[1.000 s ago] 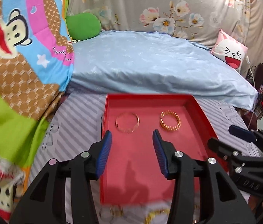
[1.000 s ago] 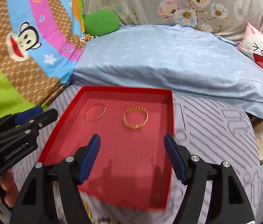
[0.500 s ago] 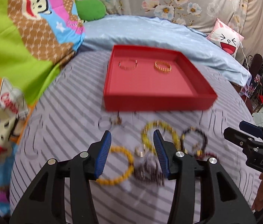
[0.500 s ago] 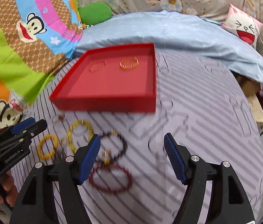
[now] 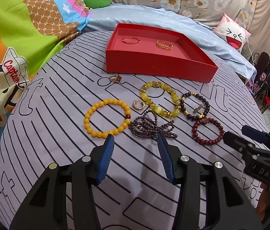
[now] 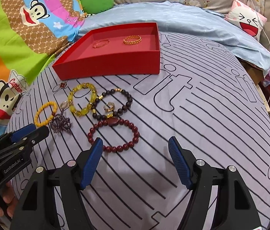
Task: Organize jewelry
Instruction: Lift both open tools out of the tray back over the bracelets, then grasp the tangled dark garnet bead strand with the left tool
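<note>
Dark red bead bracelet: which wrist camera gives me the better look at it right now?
The right wrist view. There the dark red bead bracelet lies whole and large just ahead of the open right gripper. The left wrist view shows it complete too, but smaller and off to the right, beside the right gripper's tips.

Tray (image 5: pixel 160 67) sits far on striped sheet (image 5: pixel 62 153), pillow (image 5: pixel 154 17) behind it. Inside tray, along far wall: thin bangle (image 5: pixel 130 40) left, chain bangle (image 5: pixel 164 44) right, apart. Near side of tray, on sheet: small ring (image 5: pixel 115 79) just before tray's left corner. Nearer still, row of bead bracelets: round-bead bracelet (image 5: pixel 107 118) leftmost, chunky-bead bracelet (image 5: pixel 160 99) centre, dark bracelet (image 5: pixel 194 105) right, ring (image 6: pixel 109 107) inside it. Small-bead strand (image 5: pixel 152 128) heaped nearer, between first two. Large-bead bracelet (image 5: pixel 207 132) nearest right.
</note>
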